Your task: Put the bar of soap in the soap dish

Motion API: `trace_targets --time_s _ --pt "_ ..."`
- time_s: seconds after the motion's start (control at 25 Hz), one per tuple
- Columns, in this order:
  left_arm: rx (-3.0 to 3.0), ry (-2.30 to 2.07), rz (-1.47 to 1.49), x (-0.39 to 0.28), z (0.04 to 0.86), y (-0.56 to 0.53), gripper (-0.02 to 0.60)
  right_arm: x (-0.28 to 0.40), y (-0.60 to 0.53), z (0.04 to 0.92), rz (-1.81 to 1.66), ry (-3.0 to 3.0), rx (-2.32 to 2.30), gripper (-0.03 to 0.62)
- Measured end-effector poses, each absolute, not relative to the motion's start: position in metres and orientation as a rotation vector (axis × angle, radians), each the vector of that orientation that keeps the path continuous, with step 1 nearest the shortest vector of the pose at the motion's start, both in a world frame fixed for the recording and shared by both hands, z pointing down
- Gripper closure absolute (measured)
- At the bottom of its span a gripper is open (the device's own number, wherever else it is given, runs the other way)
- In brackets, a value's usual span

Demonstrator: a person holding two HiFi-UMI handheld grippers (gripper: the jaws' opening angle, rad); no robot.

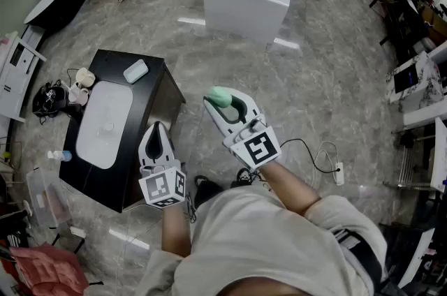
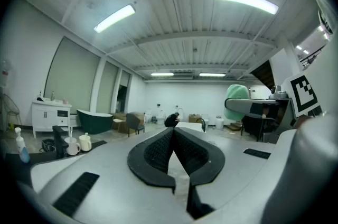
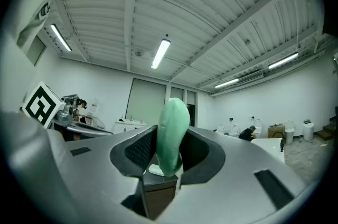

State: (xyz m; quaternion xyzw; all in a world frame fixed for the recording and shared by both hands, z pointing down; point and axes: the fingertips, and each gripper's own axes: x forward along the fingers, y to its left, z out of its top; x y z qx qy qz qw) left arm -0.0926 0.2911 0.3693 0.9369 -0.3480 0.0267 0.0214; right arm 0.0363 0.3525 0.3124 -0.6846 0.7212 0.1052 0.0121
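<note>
Right of the black surface [image 1: 155,82] bearing the pale rectangular soap dish [image 1: 135,70], the jaws of the right gripper [image 1: 222,103] clamp the pale green oval bar of soap [image 1: 219,96], while those of the left gripper [image 1: 157,136] meet, empty.

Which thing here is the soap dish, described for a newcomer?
Find the black vanity at the head view's left, with its white oval basin. The soap dish lies on its far corner: a pale, flat rounded rectangle, unlike the upright mugs nearby.
</note>
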Motion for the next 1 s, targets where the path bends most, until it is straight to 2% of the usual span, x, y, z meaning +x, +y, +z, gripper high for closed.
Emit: trace_targets --time_s 0.76,1.0 --pt "2.944 -0.945 0.118 -0.147 0.379 0.237 0.565 -0.026 0.304 0.327 0.241 2.182 -2.183 0.476" --pt "2.950 -0.900 0.131 -0.137 0.383 0.220 0.565 -0.020 0.285 0.333 0.214 2.175 -2.208 0.476"
